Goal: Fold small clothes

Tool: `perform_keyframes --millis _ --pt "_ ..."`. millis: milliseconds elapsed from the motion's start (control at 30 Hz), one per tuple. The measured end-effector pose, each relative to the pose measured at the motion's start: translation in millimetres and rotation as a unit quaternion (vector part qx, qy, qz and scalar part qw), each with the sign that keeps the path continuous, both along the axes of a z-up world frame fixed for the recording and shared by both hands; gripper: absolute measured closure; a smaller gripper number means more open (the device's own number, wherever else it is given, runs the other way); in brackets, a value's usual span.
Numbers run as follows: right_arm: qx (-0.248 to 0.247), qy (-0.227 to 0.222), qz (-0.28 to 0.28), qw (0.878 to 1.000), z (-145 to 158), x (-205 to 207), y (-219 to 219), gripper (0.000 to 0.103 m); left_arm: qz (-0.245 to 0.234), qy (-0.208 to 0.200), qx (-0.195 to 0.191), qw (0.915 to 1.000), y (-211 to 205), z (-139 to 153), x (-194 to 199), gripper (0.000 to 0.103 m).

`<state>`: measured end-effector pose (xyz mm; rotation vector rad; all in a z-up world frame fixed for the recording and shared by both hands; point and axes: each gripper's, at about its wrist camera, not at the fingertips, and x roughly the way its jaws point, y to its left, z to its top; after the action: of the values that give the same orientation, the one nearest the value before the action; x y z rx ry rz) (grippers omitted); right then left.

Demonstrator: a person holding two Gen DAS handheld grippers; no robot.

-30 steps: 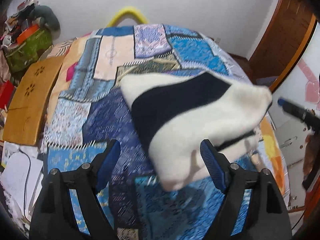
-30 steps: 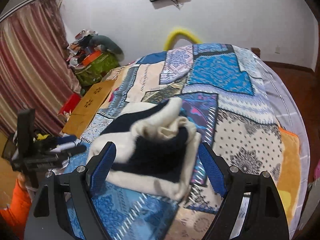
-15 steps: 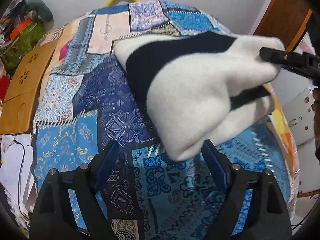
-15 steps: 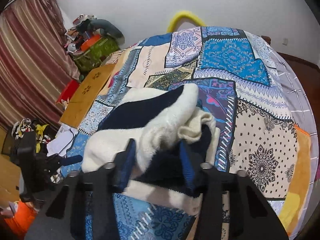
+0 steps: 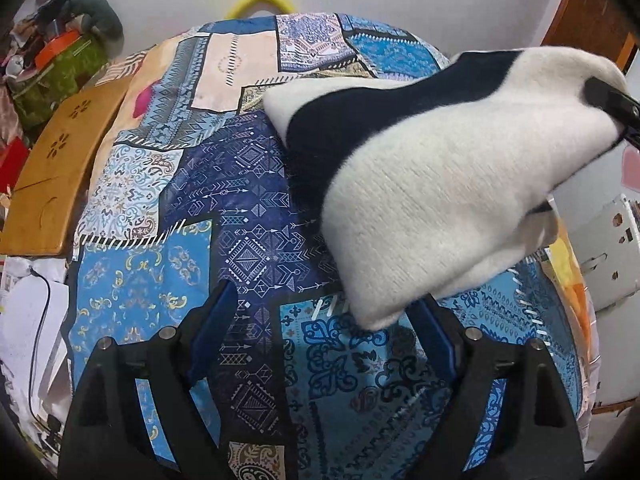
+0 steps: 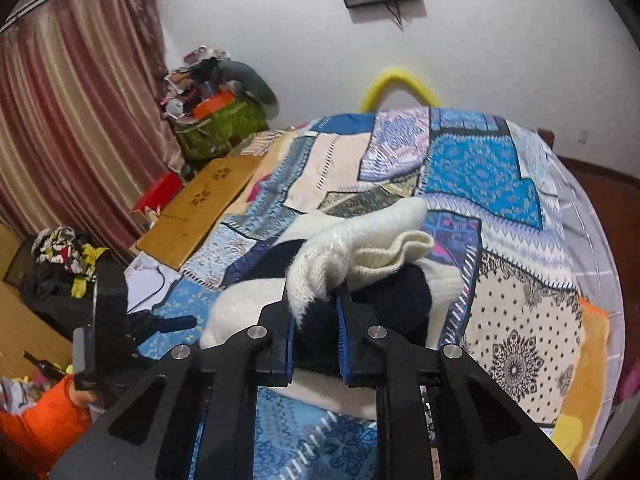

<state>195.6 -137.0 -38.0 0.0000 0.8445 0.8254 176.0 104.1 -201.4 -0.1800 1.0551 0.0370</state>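
A small cream and navy knitted sweater lies folded on the patchwork bedspread, its right side raised. My right gripper is shut on the sweater's cream and navy edge and lifts it; its tip shows at the far right of the left wrist view. My left gripper is open and empty, just in front of the sweater's near corner. The left gripper also shows at the lower left of the right wrist view, held by an orange-sleeved arm.
A wooden lap desk lies along the bed's left side. Piled clutter with a green bag stands at the back left by a curtain. A yellow hoop sits behind the bed. A white cabinet stands at the right.
My right gripper went from open to shut on the sweater's edge and raised it. My left gripper stayed open and moved closer to the sweater's near corner.
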Motion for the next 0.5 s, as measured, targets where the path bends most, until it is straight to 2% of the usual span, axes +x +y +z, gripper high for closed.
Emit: perform_keyframes --millis 167,300,400,500 --pt "-0.013 0.012 -0.006 1.0 -16.9 -1.2 -9.5 0.089 0.014 -0.003 -0.012 0.9998 8.7 -0.2 -4.9 0.017" --pt "-0.02 0.047 -0.025 0.998 -43.6 0.3 -25.5 0.089 0.02 -0.001 -0.013 0.9997 13.6 -3.5 -8.8 0.011" --pt "-0.016 0.076 -0.038 0.996 -63.6 -0.6 -37.5 0.089 0.019 0.006 -0.016 0.9997 14.2 -7.0 -11.6 0.011" --pt "-0.019 0.076 -0.045 0.996 -76.5 -9.0 -43.2 0.088 0.017 0.01 -0.006 0.9998 11.1 -7.6 -13.7 0.011"
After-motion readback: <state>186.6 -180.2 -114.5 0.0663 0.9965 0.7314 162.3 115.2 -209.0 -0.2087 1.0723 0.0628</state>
